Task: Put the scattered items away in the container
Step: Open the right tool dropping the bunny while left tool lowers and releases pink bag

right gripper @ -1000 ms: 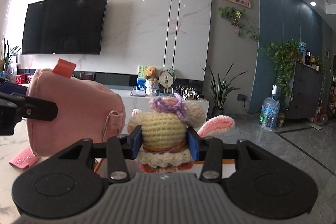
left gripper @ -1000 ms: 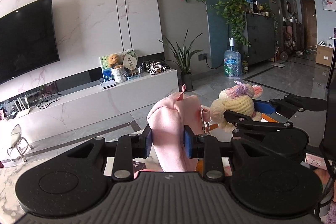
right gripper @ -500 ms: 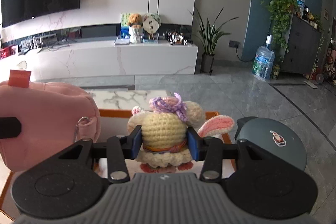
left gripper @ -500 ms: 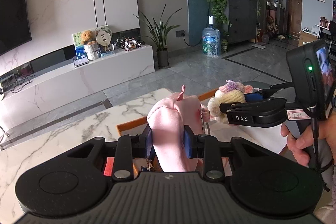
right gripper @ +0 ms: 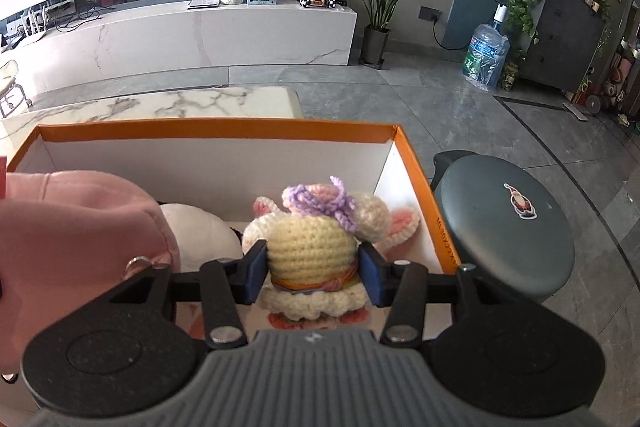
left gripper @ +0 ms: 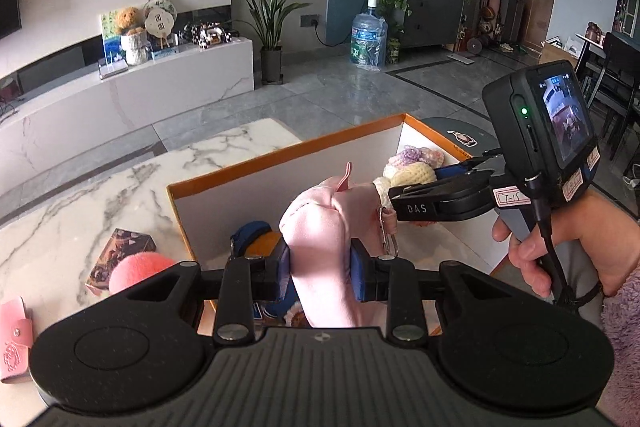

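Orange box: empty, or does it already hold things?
Not empty. Inside the orange box a white plush lies behind the held crocheted doll, and a blue item sits beside the pink pouch.

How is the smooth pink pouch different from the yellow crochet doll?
The soft pink fabric pouch is plain, smooth and one colour; the knitted cream-yellow crochet doll is bumpy with purple yarn on top. The pouch has a metal clip; the doll has pink ears. Both are gripped over the orange-rimmed white box.
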A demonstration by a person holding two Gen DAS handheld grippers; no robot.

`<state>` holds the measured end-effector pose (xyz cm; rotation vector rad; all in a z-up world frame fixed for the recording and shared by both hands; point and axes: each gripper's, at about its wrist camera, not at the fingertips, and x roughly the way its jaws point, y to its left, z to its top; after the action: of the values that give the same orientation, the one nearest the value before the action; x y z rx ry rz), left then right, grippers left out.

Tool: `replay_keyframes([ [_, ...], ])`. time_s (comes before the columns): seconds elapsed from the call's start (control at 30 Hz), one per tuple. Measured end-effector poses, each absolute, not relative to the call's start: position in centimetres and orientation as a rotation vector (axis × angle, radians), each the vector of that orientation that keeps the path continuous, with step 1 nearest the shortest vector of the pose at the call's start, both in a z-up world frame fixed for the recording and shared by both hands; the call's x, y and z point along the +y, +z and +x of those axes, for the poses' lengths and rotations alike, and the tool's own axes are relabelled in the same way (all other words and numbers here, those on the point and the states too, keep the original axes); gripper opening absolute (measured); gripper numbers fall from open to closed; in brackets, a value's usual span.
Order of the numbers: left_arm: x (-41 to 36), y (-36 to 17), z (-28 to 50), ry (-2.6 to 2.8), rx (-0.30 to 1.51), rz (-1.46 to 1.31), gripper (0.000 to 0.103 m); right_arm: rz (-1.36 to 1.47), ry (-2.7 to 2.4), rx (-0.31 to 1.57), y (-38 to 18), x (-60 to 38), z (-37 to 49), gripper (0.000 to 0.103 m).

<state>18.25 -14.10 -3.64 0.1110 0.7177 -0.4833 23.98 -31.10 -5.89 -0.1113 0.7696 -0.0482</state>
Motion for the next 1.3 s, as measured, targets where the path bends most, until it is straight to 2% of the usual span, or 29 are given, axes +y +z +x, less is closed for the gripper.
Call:
replay_keyframes([
  [0.1, -13.9, -3.9, 18.5, -0.492, 0.747, 0.103, 0.034, -0.113, -0.058, 0.765, -5.8, -31.0, 23.7, 0.059],
  [0.17, -13.7, -4.1, 18.4, -0.502, 0.765, 0.105, 0.034, -0.122, -0.062, 0.752, -5.5, -30.7, 23.4, 0.071],
  [0.2, -13.6, -4.1, 18.4, -0.508, 0.773, 0.103, 0.034, -0.125, -0.062, 0.740, -5.3, -30.6, 23.2, 0.073],
  [0.73, -15.2, -5.4, 18.7, -0.477, 0.900, 0.254, 0.036, -0.011, -0.055, 0.641, -3.2, -30.8, 21.5, 0.074],
  [0.93, -15.9, -6.3, 17.9, -0.423, 0.883, 0.346, 0.047, -0.009, -0.053, 0.631, -3.0, -30.5, 21.4, 0.074],
  [1.0, -16.0, -6.2, 17.7, -0.414, 0.872, 0.355, 0.060, -0.003, -0.053, 0.629, -3.0, -30.6, 21.4, 0.074],
  [1.1, -16.0, -5.9, 17.6, -0.411, 0.856, 0.356, 0.064, 0.005, -0.049, 0.629, -3.0, -30.7, 21.3, 0.074],
  [1.3, -16.1, -5.0, 16.6, -0.389, 0.769, 0.370, 0.065, -0.003, -0.036, 0.632, -3.0, -30.2, 21.3, 0.074],
])
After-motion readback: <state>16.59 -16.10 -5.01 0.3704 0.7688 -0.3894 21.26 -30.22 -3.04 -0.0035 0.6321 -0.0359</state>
